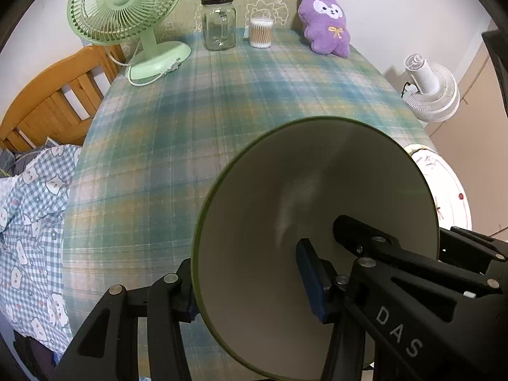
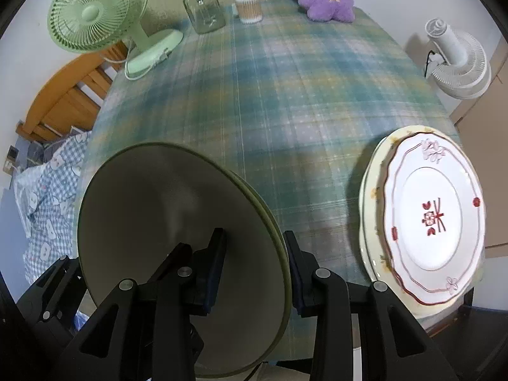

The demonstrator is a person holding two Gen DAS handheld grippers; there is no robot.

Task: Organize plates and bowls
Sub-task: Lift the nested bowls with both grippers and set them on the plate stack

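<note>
1. A large bowl [image 1: 285, 209], cream inside with a thin green rim, is gripped from opposite sides by two hand-held grippers above a table spread with a blue-green plaid tablecloth [image 1: 222, 101].

2. The left gripper [image 1: 250, 289] is clenched on the bowl's left wall, one finger outside the rim and the other, with its blue pad, pressed against the inner surface.

3. The right gripper [image 2: 255, 273] grasps the bowl's [image 2: 165, 209] right wall the same way, one finger inside and one just outside the green edge.

4. Seen from the left wrist camera, the tip of the right gripper's inside finger reaches into the bowl from the right.

5. The bowl appears to hang clear of the cloth, though neither camera shows its underside.

6. At the near right corner of the table sits a stack of plates: a white plate [image 2: 435, 209] with a scalloped red border, pink blossoms and red characters at its centre lies on top of a pale yellow plate [image 2: 370, 190], whose rim shows along the left.

7. The stack is apart from the bowl, with bare cloth between them.

8. Along the far edge stand a green desk fan [image 1: 127, 16], an empty glass jar [image 1: 219, 22] with a dark lid, a clear tub of cotton swabs [image 1: 261, 32] and a purple plush toy [image 1: 325, 22].

9. A white fan [image 2: 457, 60] stands beyond the table's right side.

10. A wooden bed frame [image 1: 47, 101] and checked bedding [image 1: 35, 209] lie to the left.
</note>
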